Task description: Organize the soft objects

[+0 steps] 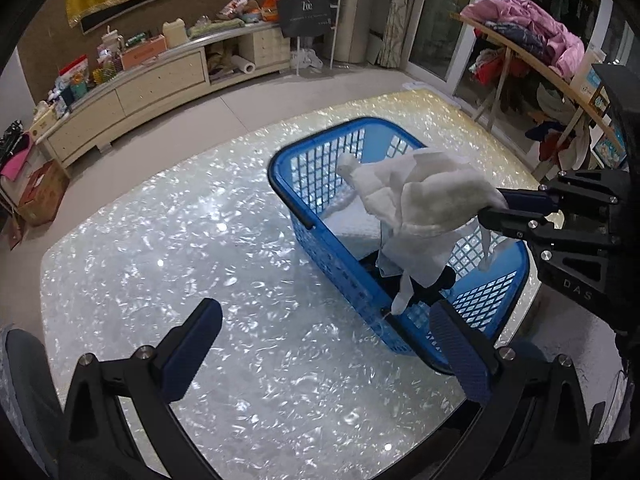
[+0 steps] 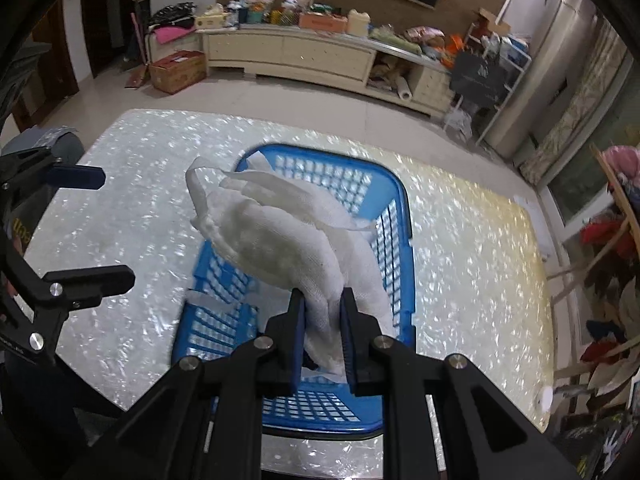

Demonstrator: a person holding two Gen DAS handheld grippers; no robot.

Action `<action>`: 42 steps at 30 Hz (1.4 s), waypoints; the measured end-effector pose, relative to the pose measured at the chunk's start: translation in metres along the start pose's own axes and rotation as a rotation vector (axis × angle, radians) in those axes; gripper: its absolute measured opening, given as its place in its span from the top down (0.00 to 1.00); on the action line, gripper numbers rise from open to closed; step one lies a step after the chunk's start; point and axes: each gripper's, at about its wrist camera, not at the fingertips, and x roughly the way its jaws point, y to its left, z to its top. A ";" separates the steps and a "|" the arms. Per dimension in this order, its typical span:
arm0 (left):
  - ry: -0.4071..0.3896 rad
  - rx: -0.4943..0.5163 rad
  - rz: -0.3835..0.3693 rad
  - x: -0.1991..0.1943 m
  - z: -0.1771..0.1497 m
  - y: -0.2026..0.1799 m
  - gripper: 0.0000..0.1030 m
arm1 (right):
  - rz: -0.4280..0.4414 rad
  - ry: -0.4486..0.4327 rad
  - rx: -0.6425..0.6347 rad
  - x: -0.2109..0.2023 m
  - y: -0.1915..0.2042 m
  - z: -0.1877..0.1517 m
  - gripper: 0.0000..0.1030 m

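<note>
My right gripper point(image 2: 323, 334) was clamped tight on a white cloth point(image 2: 280, 240), the 2 blue-padded fingers point(image 2: 298, 340) squeezed in on a bunched end of it with only the fabric's thickness between them. From that pinch the cloth ran straight away from me, its long axis in line with my fingers, and its far end pointed out past the far left corner of the blue basket point(image 2: 404, 240). It looked folded over itself in 2 or 3 thick layers, sagging a little along the way. In my left wrist view the same cloth point(image 1: 420, 200) stretched leftward from my right gripper point(image 1: 506, 210), held up in the air above the basket point(image 1: 320, 228), with thin loose strips of it dangling down toward the basket's inside; 1 strip hung against the near rim. I could not tell whether any of it touched what lay on the basket floor, where pale fabric and something dark showed.

My left gripper point(image 1: 332, 352) was spread wide and held nothing, its fingers well apart over the shiny white table point(image 1: 160, 280), just beside the basket's near corner. The basket stood on that table, its long side running away from my right gripper. The cloth sat between me and the basket, above its open top.
</note>
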 end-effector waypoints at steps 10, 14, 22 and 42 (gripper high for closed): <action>0.050 0.011 -0.026 0.037 0.002 -0.006 0.00 | 0.051 0.085 0.047 0.041 -0.005 -0.005 0.85; 0.052 0.017 -0.035 0.041 0.002 -0.005 0.00 | 0.076 0.115 0.071 0.049 -0.004 -0.011 0.85; 0.000 -0.015 -0.020 0.025 -0.011 -0.007 0.00 | 0.077 0.094 0.112 0.034 -0.006 -0.018 0.65; -0.426 -0.161 0.116 -0.132 -0.093 -0.031 0.00 | 0.052 -0.266 0.245 -0.117 0.038 -0.079 0.00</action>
